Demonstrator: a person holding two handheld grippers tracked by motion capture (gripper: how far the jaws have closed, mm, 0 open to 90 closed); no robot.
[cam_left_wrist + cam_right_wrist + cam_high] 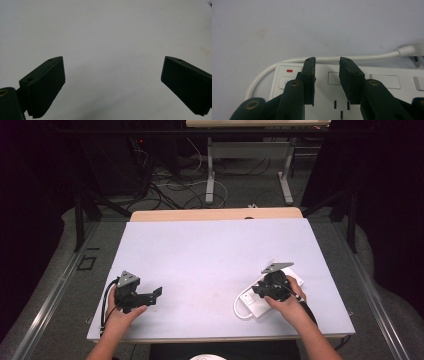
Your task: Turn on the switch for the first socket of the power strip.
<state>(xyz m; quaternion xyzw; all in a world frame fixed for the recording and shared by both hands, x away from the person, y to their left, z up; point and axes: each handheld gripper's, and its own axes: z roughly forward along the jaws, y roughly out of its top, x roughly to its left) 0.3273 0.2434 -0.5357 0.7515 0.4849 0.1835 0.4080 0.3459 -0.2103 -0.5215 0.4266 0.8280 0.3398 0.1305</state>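
My right gripper point(327, 62) hangs over the white power strip point(362, 100) at the tabletop's point(210, 250) near right, fingers point(309, 75) narrowly apart, gripping nothing. My left gripper point(112, 75) hovers over bare tabletop at the near left, fingers spread wide.

A pale lilac tabletop point(210, 255) carried a white power strip point(256, 306) near its right front, its cord point(238, 302) looped beside it.

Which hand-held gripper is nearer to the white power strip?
The right hand-held gripper: it hangs directly over the power strip. The left hand-held gripper is far across the table, over bare surface.
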